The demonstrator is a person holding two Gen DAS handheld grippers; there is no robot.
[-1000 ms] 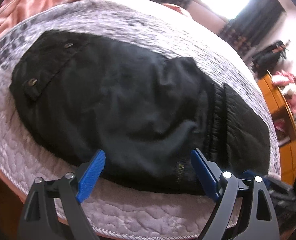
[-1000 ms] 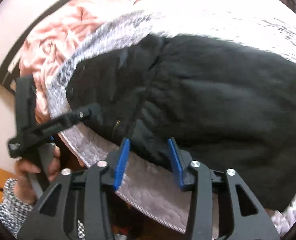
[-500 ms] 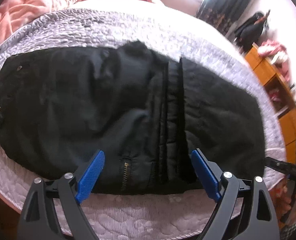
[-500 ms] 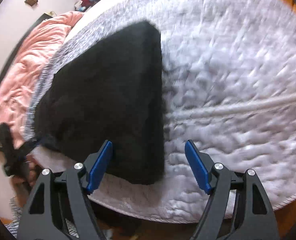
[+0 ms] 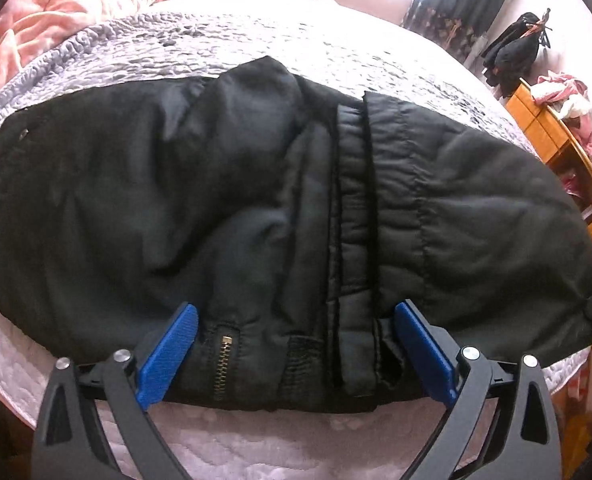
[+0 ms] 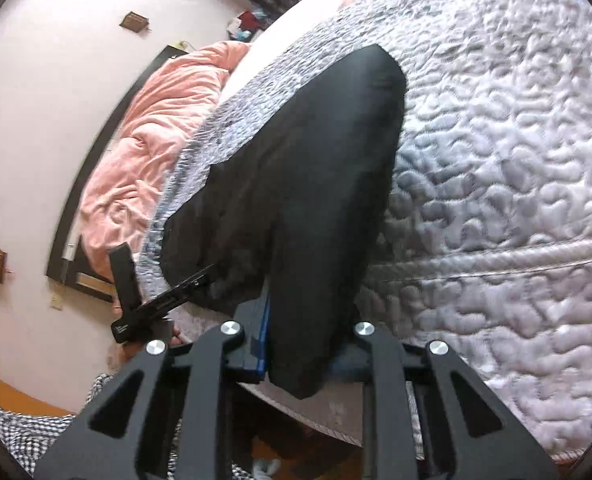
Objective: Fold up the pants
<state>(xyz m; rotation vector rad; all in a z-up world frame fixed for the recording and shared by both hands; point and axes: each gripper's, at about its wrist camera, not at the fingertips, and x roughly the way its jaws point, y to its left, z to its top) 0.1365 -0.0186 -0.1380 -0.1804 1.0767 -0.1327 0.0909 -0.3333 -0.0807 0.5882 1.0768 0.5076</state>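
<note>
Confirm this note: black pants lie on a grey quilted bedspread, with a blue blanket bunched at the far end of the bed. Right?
Not quite. The blanket is pink, not blue, as the left wrist view shows. The black pants do lie on the grey quilted bedspread.

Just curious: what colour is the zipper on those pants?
Brass-gold zipper on black pants; clearest in the left wrist view.
</note>
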